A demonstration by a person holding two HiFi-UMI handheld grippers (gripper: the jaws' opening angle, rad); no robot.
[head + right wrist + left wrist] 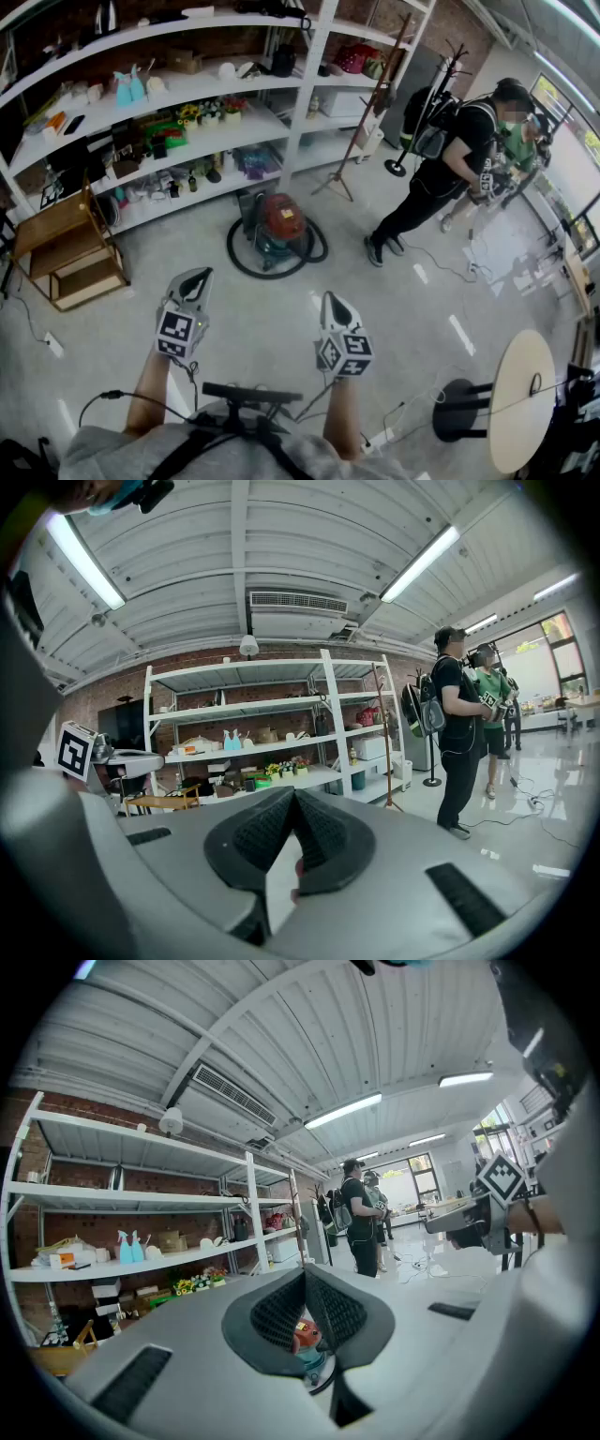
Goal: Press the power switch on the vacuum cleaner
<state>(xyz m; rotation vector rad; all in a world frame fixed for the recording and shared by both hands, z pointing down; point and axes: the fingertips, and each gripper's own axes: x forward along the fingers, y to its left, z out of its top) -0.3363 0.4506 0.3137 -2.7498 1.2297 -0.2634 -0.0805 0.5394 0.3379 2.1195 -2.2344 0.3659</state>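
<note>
The vacuum cleaner (280,225) stands on the floor in front of the shelving, with a red lid, a teal body and a black hose looped around it. It is well ahead of both grippers. My left gripper (198,277) is held at lower left, its jaws meeting at the tips with nothing between them. My right gripper (331,300) is beside it, also shut and empty. In the left gripper view the vacuum cleaner (306,1341) shows through the gap below the closed left gripper (305,1275). The right gripper (293,795) points toward the shelves.
White shelving (216,131) full of small items lines the far wall. A wooden trolley (66,248) stands at left. A person with a backpack (450,164) stands at right near a coat stand (361,122). A round table (520,398) and floor cables (441,262) lie at right.
</note>
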